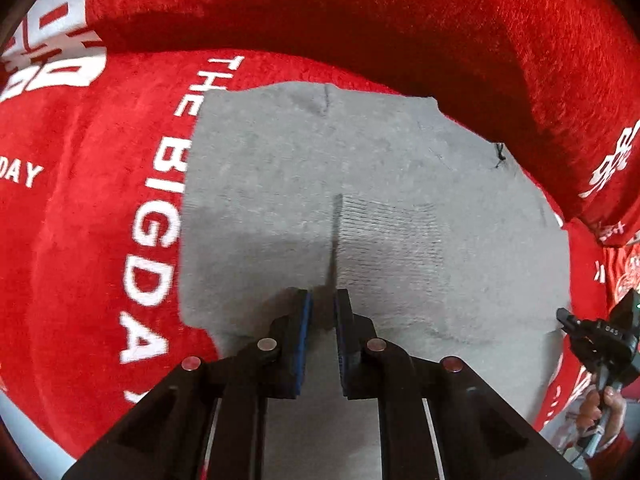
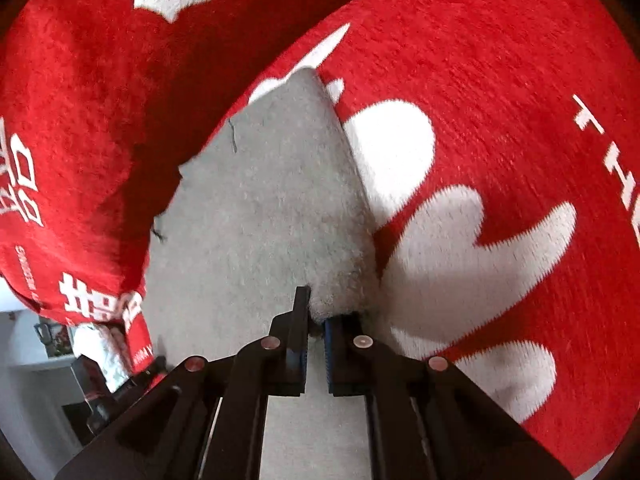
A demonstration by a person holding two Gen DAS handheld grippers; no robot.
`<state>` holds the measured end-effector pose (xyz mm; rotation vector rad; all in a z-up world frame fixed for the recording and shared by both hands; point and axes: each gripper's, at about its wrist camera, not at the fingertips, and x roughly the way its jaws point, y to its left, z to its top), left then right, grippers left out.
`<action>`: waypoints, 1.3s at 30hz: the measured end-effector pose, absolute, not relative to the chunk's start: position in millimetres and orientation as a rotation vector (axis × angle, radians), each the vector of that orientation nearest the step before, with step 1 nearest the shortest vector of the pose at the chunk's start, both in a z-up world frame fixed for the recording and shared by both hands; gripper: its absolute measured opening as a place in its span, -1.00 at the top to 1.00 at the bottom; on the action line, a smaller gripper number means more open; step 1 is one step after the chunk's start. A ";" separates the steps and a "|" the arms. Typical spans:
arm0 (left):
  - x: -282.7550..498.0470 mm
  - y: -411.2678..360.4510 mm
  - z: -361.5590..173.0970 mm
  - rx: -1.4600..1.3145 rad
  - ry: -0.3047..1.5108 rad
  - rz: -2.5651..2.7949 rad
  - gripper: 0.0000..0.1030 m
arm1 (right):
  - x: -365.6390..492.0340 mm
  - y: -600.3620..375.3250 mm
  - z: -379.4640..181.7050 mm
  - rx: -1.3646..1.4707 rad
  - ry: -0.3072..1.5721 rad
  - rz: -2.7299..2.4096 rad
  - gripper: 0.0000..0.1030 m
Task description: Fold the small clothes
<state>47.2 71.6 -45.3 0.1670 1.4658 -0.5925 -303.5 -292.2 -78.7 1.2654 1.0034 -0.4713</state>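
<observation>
A small grey knit garment (image 1: pixel 360 184) lies on a red plush cover. In the left wrist view my left gripper (image 1: pixel 322 300) is shut on a raised fold of the grey cloth near its front edge. In the right wrist view the same grey garment (image 2: pixel 264 208) narrows away from me, and my right gripper (image 2: pixel 316 312) is shut on its near right edge, the cloth bunched between the blue pads (image 2: pixel 329 340). The right gripper and the hand holding it also show at the far right of the left wrist view (image 1: pixel 600 340).
The red cover (image 1: pixel 100 200) carries white letters "THE BIG DAY" and white shapes (image 2: pixel 460 232). A red cushion or backrest (image 1: pixel 360 20) rises behind the garment and overhangs its far edge. A room floor and furniture (image 2: pixel 48 360) show at the lower left.
</observation>
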 end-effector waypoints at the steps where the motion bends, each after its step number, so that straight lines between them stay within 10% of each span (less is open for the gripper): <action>1: 47.5 71.4 -44.2 0.178 1.462 -0.589 0.72 | -304.0 -290.2 -75.6 1.249 1.024 -0.469 0.84; 9: 44.6 73.7 -19.5 0.240 1.389 -0.564 0.72 | -321.6 -294.3 -38.1 1.139 0.997 -0.509 0.04; 19: 34.6 33.1 -25.6 0.246 1.377 -0.584 0.72 | -295.7 -360.0 -81.9 1.374 0.908 -0.530 0.06; 21: 31.4 27.6 -29.4 0.248 1.382 -0.583 0.72 | -283.5 -361.7 -77.4 1.331 0.941 -0.493 0.85; 39: 15.3 28.0 -37.8 0.344 1.379 -0.525 0.72 | -277.0 -336.5 -45.2 0.889 1.176 -0.599 0.71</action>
